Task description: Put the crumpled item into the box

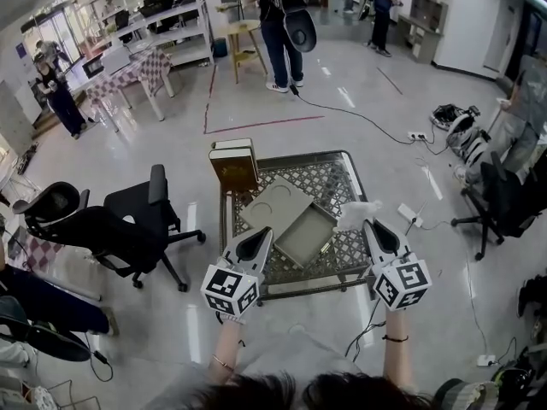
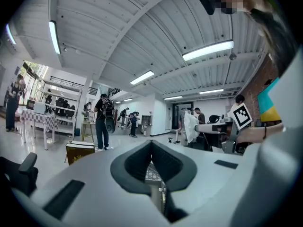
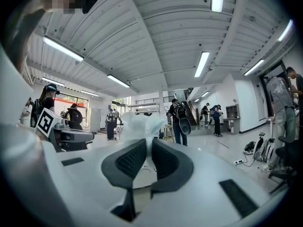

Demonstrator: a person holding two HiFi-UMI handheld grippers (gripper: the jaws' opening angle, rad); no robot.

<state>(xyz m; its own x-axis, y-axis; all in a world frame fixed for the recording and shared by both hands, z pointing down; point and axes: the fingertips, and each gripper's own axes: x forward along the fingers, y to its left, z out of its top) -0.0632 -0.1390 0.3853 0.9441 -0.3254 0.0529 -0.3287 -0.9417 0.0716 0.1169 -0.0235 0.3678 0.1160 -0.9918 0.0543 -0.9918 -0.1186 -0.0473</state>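
Observation:
A grey shallow box (image 1: 305, 234) lies open on the lattice-topped table (image 1: 329, 178), with its flat lid (image 1: 272, 205) beside it on the left. My right gripper (image 1: 374, 226) is lifted near the table's right edge and shut on a white crumpled item (image 1: 358, 213). In the right gripper view the crumpled item (image 3: 140, 125) sticks up between the pads of the right gripper (image 3: 148, 145). My left gripper (image 1: 257, 244) hovers over the table's front left, in front of the box. In its own view the left gripper (image 2: 151, 148) has its tips together and holds nothing.
A brown carton (image 1: 232, 166) stands at the table's far left corner. Black office chairs (image 1: 128, 220) are on the left and another chair (image 1: 504, 199) on the right. A cable and power strip (image 1: 418, 135) lie on the floor behind. People stand far off.

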